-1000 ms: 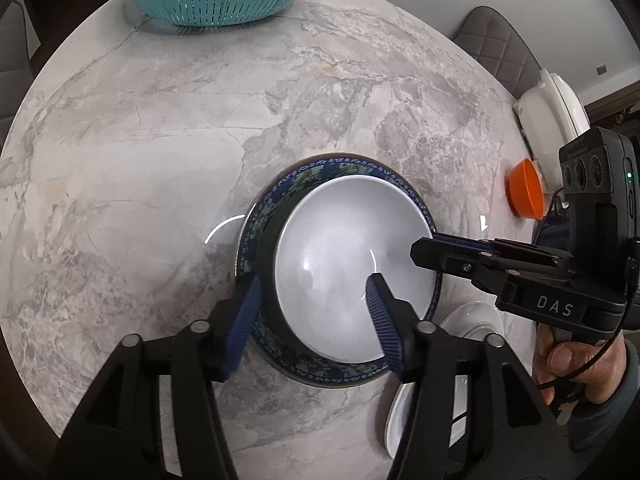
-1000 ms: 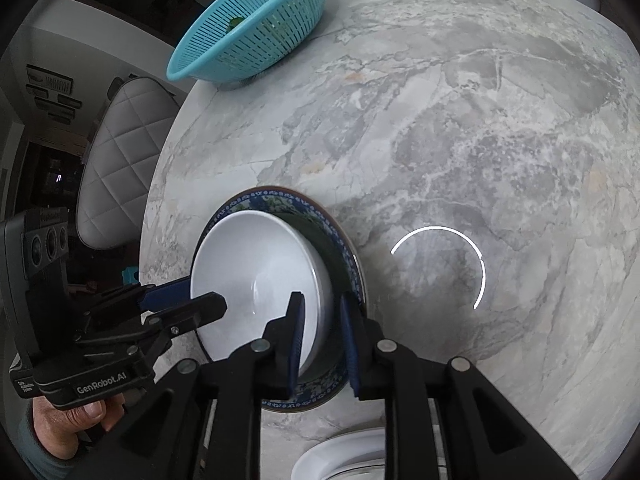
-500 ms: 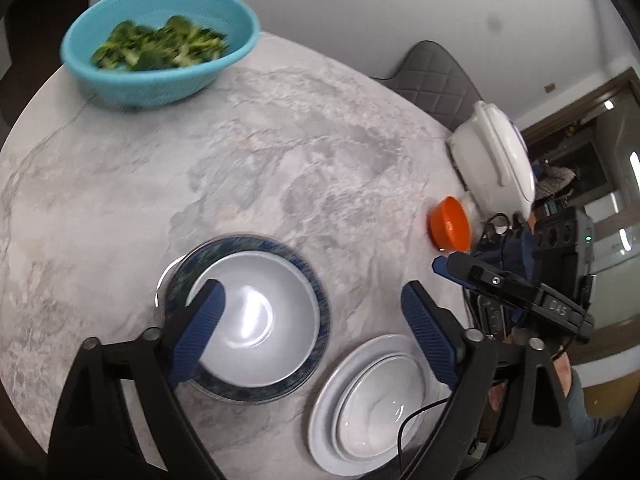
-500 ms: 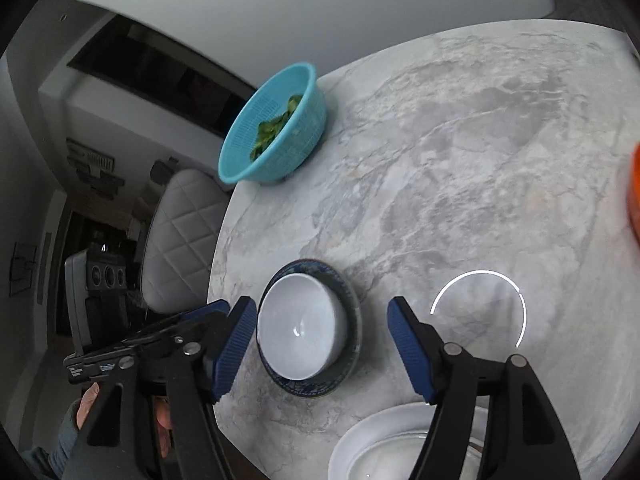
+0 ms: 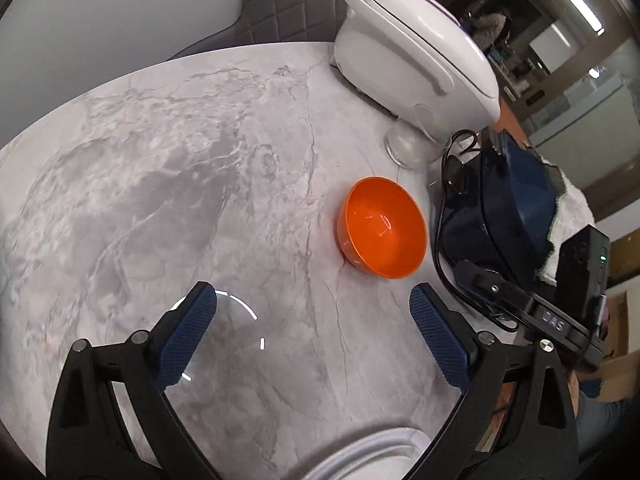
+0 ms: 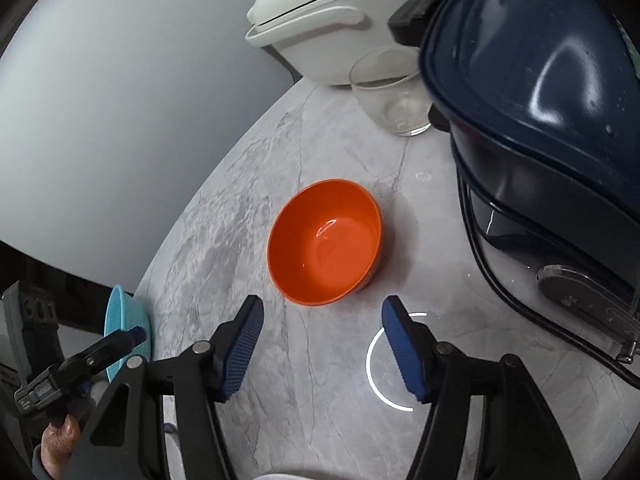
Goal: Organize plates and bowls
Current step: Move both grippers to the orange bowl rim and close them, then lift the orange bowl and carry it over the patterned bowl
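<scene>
The marble counter [image 5: 168, 168] carries a white cooker [image 5: 412, 52], a dark appliance [image 6: 532, 92] and the orange bowl [image 6: 324, 242], upright ahead. Right hand-held gripper [image 6: 323, 350], jaws just narrowed, and left hand-held gripper [image 5: 314, 338] are both released, empty. Likely next: straddle the bowl's rim and clench.

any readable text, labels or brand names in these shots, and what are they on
"DAS": white letters on the black body of the right gripper, read in the left wrist view.
Label on the left gripper body, right wrist view: too blurred to read.
Small marks on the round plate at the dark blue appliance's base: too small to read.
Purple print on the white cooker's lid: cut off, unreadable.
Orange bowl: no text.
</scene>
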`<state>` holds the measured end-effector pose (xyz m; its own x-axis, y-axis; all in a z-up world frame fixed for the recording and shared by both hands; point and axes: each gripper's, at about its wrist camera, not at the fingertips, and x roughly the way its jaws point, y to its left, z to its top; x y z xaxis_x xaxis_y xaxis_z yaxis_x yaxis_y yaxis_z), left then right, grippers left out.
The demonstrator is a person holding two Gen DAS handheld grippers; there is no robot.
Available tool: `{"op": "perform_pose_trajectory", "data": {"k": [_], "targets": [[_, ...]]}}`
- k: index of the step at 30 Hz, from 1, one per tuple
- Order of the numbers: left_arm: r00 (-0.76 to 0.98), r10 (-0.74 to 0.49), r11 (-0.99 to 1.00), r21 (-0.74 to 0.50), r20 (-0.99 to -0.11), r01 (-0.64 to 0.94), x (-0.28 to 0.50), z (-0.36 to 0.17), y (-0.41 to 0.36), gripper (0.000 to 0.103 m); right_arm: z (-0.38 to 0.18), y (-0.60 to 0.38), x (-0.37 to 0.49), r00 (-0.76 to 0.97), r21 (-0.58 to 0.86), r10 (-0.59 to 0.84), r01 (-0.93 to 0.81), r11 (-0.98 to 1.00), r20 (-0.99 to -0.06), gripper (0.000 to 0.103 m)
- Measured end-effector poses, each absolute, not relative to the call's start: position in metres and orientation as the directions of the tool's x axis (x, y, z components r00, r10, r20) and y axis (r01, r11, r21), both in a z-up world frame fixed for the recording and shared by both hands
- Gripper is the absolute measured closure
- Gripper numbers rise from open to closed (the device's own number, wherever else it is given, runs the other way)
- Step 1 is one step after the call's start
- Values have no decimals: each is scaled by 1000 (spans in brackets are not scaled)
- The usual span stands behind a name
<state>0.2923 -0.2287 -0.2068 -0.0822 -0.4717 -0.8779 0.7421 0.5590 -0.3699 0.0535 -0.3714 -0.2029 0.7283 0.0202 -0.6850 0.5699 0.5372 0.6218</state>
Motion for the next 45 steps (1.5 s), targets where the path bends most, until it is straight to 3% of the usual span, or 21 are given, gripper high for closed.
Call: {"op": "perform_pose_trajectory", "data": {"k": [7, 13, 17, 25, 30, 33, 35, 45], "targets": [[-181, -399, 452, -365, -899, 814, 303, -256, -305, 7, -228, -374, 51, 796, 745, -4, 568, 350, -605, 39], [-192, -368, 416, -346, -910, 841, 305, -278, -333, 21, -252, -384, 53, 783, 759, -18, 609, 228, -622, 41], [-206, -354, 396, -346, -912, 850, 306, -289, -344, 42, -262, -387, 54, 783, 763, -35, 614, 202, -621, 48], [-240, -345, 393, -372, -908, 841, 309, -303, -352, 50, -278, -395, 56, 785, 774, -38, 617, 143, -618, 56], [-241, -330, 376, -361, -913, 853, 304, -307, -357, 81, -282, -396, 63, 796, 787, -37, 604, 126, -605, 64], [-226, -325, 372, -344, -918, 862, 301, -306, -360, 89, -282, -396, 66, 796, 786, -42, 604, 128, -604, 73], [-213, -318, 377, -330, -924, 866, 299, -306, -361, 93, -281, -394, 60, 797, 788, -37, 602, 129, -603, 80], [-186, -288, 415, -298, -939, 860, 301, -300, -348, 93, -281, -394, 67, 791, 779, -19, 606, 164, -612, 83]]}}
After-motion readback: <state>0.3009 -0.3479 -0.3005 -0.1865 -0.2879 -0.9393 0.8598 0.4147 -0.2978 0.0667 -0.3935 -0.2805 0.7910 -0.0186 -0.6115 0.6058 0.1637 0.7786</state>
